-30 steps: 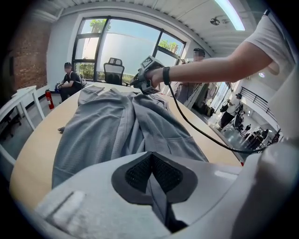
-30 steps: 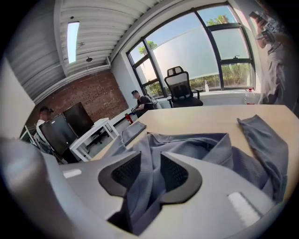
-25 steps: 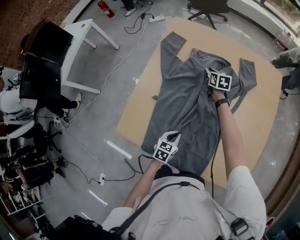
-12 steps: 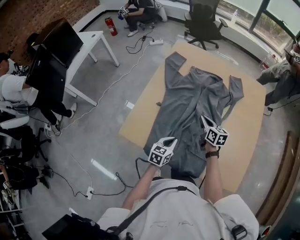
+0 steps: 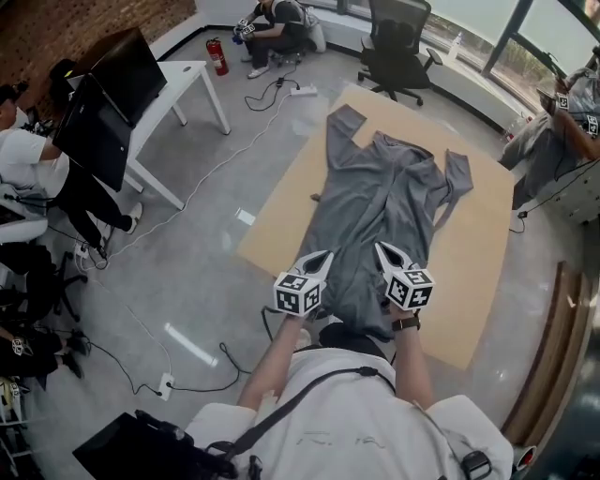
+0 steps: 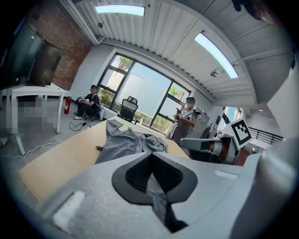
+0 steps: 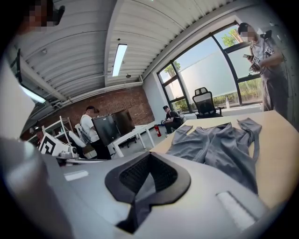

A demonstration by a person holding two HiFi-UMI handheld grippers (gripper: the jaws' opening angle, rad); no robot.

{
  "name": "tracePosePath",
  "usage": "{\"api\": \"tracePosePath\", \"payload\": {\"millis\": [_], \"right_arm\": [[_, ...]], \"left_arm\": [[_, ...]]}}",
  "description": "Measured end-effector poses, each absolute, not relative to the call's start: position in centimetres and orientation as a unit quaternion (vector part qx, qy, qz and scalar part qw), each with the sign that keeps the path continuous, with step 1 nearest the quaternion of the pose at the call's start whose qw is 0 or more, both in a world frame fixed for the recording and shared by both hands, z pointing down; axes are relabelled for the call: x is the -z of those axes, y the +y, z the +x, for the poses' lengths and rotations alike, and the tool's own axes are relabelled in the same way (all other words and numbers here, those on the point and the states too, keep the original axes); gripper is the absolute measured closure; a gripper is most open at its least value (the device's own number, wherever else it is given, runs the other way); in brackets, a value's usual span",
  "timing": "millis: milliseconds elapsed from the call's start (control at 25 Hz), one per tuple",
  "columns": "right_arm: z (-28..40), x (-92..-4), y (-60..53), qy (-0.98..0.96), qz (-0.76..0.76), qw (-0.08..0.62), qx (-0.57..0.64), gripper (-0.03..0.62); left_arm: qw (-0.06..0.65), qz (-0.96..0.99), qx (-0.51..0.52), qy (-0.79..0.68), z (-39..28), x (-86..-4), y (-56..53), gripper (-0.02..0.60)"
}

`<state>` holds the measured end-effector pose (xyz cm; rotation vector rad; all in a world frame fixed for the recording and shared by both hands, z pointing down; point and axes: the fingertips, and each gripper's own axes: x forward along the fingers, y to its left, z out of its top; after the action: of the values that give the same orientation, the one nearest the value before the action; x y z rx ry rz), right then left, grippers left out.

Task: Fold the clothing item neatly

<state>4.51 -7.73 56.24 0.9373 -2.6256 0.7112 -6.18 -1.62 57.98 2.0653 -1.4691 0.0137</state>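
A grey long-sleeved garment (image 5: 375,211) lies lengthwise on the tan board (image 5: 483,248), collar at the far end and one sleeve out at each far side. My left gripper (image 5: 322,256) holds the near hem at its left corner, jaws shut on a fold of grey cloth (image 6: 156,196). My right gripper (image 5: 382,251) holds the near hem at its right corner, shut on grey cloth (image 7: 140,196) too. Both hem corners are lifted toward me. The garment (image 6: 126,140) stretches away past the left jaws, and the garment (image 7: 219,142) shows likewise past the right jaws.
The board lies on a grey floor with cables (image 5: 197,187). A white table (image 5: 183,89) and a dark screen (image 5: 103,108) stand at the left. An office chair (image 5: 394,47) stands beyond the board. People sit at the left edge, far back (image 5: 277,19) and at the right (image 5: 567,122).
My right gripper came back from the far collar end to the near hem and shut on the cloth. The left gripper stayed shut on the hem. The head view has shifted back.
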Motion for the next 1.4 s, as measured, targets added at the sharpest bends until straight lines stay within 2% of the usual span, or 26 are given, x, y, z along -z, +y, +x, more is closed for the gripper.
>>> {"api": "tracePosePath", "payload": {"millis": [440,800,1080,1400], "right_arm": [[4.4,-54.4,-14.0,-0.908,0.317,0.066,-0.266,0.589],[4.7,-56.0,-17.8,-0.893,0.341,0.046,-0.289,0.589],[4.4,-58.3,-21.3,-0.864,0.396,0.054,-0.307,0.589],[-2.2,-59.5,-25.9,-0.864,0.398,0.115,-0.285,0.588]], "left_arm": [[0.259,0.783,-0.049,-0.563,-6.0,-55.4,-9.7,0.581],[0.271,0.779,-0.061,-0.562,-7.2,-57.2,-15.1,0.581],[0.293,0.779,-0.065,-0.55,-11.5,-60.2,-21.0,0.581],[0.313,0.776,-0.063,-0.544,-17.5,-63.1,-27.0,0.581]]}}
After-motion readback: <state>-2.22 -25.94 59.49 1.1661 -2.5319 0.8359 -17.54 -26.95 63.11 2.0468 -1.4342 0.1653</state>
